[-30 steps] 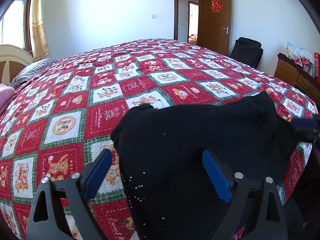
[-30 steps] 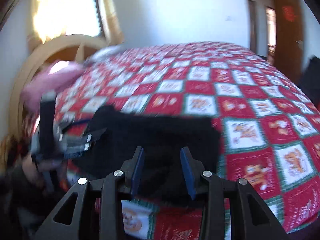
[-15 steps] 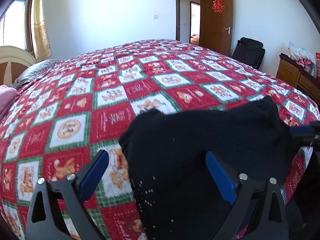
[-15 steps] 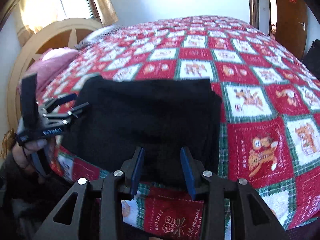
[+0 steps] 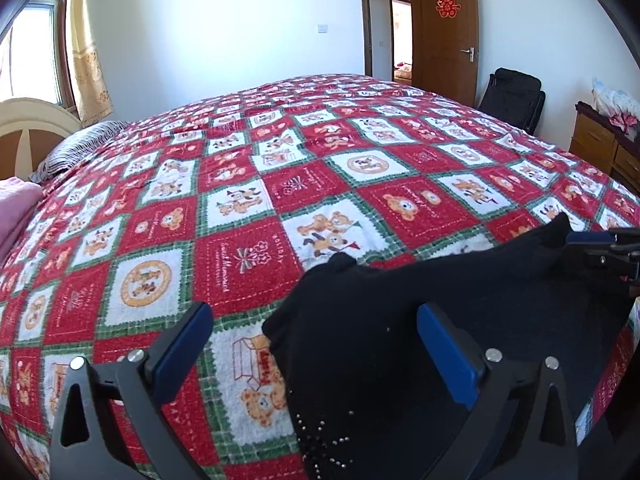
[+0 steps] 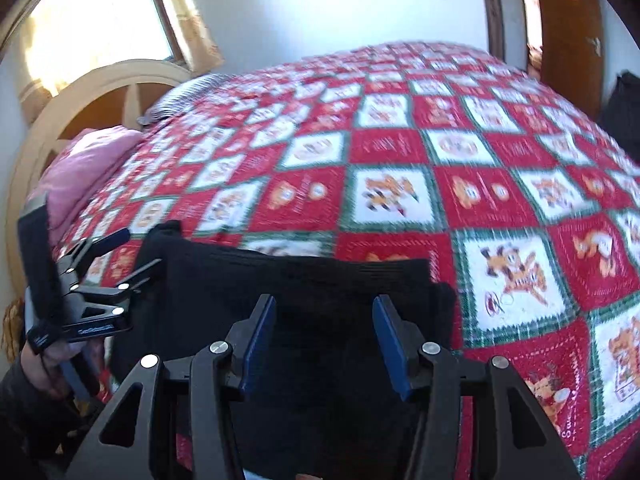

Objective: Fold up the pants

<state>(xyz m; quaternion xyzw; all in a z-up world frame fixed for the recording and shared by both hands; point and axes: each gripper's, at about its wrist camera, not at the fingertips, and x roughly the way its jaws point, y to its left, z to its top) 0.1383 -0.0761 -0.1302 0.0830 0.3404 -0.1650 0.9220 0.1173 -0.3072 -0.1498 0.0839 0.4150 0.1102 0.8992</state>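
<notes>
The black knit pants point(image 5: 460, 320), folded into a thick, roughly rectangular bundle, lie on the near edge of the bed, on the red, white and green patchwork blanket printed with cartoon bears point(image 5: 248, 216). A scatter of small silvery studs point(image 5: 324, 436) dots the cloth at the bundle's near left corner in the left wrist view, and 1 corner of the fabric pokes up at the far left of the bundle. The left gripper point(image 5: 316, 344) hangs over that left end with its 2 blue-padded jaws spread wide, having just been opening; the edge of the pants lies between them, but neither pad presses on it. The right gripper point(image 6: 324, 336) sits over the other end, its jaws having just been opening too, now about half apart with the black cloth below and between them and no pad gripping it. In the right wrist view, which is blurred, the left gripper shows at the bundle's far-left side, held by a hand point(image 6: 48, 360) in a dark sleeve. Further out, a pink quilt point(image 6: 80, 168) and a striped pillow point(image 5: 76, 148) lie by the cream arched headboard point(image 6: 100, 96) under a curtained window point(image 5: 28, 52). Across the room stand an open brown wooden door point(image 5: 444, 32) with a red paper ornament, a black chair point(image 5: 512, 96) and a wooden dresser point(image 5: 600, 148).
</notes>
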